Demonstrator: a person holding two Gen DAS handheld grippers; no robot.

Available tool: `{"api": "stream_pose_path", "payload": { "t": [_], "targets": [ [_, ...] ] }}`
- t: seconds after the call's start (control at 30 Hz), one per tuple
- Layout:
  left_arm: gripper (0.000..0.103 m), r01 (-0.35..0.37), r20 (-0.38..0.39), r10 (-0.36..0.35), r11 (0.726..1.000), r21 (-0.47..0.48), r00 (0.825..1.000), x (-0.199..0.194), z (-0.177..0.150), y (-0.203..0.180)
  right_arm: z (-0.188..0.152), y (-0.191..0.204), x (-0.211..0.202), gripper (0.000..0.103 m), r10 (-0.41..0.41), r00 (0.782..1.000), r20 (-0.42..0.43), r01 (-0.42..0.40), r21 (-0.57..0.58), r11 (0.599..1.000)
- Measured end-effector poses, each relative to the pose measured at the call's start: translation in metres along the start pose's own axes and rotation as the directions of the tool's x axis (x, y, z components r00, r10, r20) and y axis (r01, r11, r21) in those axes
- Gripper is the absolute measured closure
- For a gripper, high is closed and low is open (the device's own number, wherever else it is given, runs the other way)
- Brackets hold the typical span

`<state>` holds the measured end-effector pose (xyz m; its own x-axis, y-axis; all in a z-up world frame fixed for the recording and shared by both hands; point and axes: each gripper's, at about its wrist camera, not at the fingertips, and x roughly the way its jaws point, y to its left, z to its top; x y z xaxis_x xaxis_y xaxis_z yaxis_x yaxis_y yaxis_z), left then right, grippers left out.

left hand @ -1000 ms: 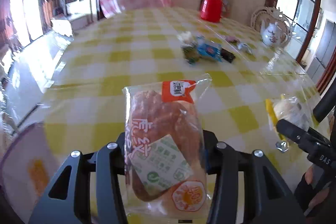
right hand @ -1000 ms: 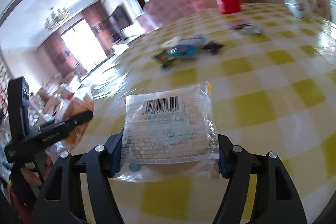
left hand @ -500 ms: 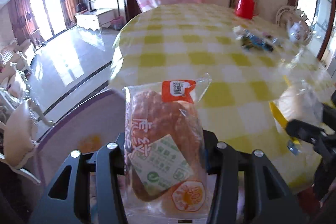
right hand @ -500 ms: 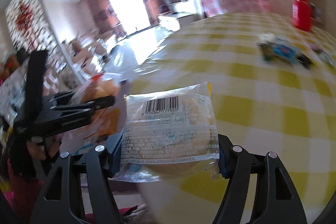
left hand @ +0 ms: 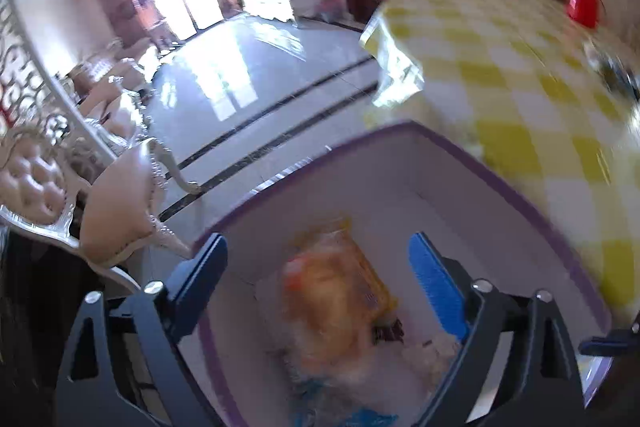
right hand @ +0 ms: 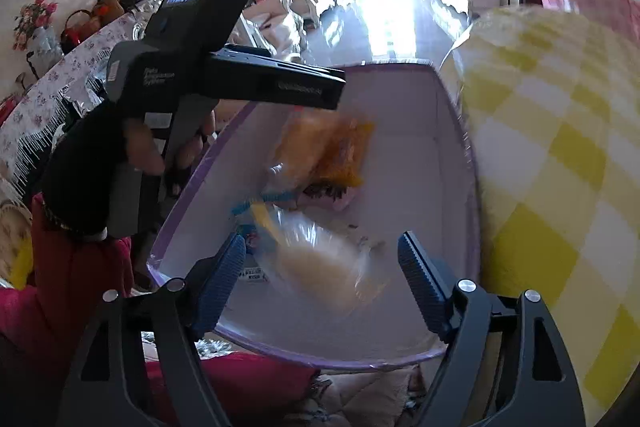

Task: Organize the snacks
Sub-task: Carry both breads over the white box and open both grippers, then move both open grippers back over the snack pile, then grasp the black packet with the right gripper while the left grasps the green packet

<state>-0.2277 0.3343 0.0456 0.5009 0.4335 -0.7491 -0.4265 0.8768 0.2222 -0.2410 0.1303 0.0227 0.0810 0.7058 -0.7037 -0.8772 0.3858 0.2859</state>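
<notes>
Both drops landing in the white box with purple rim [right hand: 452, 131], which sits off the edge of the table in yellow-and-white checked cloth [right hand: 560, 155], lower than the tabletop.

Left gripper [left hand: 316, 267]: jaws just been opening, now wide, blue pads clear of everything. Orange-brown bread in clear wrapper [left hand: 332, 311] blurred between and below the jaws, not pressed by either pad, lying or falling on the box floor; long axis roughly along the gripper's line of sight.

Right gripper [right hand: 320, 267]: jaws also just been opening, now wide. Pale bun in clear wrapper [right hand: 324, 267] blurred in the gap, free of the pads, over the near end of the box. In the right wrist view, left gripper's black body above the far-left rim, orange bread under it.

Other packets already on the box floor, too smeared to name.

Key relation for the next pick: remaining small snack packets [left hand: 616, 75] on the tabletop, up and to the right of the box in the left wrist view, well apart from both tools. Right gripper beside the cloth edge, so probably the nearer one. Packet orientation not readable, too blurred. Red flask [left hand: 582, 1] at the far side of the table, away from the likely path.
</notes>
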Motion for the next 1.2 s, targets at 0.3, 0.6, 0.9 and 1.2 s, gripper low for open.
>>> {"api": "stream_pose_path", "payload": {
  "t": [0.3,0.6,0.9,1.2],
  "targets": [
    [0.002,0.196,0.214,-0.182,0.98,-0.041,0.96,-0.058,0.012,-0.052,-0.019,-0.075,-0.09,0.021,-0.183,0.962,0.204,0.144,0.195,0.97],
    [0.002,0.454,0.222,-0.465,0.885,0.102,0.857,-0.094,0.057,-0.208,-0.067,-0.205,-0.187,0.015,-0.61,0.77,0.188,0.448,0.522,0.726],
    [0.002,0.43,0.074,-0.439,0.896,0.106,0.896,-0.003,0.13,-0.375,-0.087,-0.307,-0.224,0.024,-0.714,0.7,0.031,0.544,0.625,0.561],
    [0.002,0.427,0.053,-0.427,0.904,0.01,0.903,0.063,0.178,-0.408,-0.059,-0.393,-0.211,0.038,-0.713,0.701,-0.026,0.589,0.585,0.557]
  ]
}}
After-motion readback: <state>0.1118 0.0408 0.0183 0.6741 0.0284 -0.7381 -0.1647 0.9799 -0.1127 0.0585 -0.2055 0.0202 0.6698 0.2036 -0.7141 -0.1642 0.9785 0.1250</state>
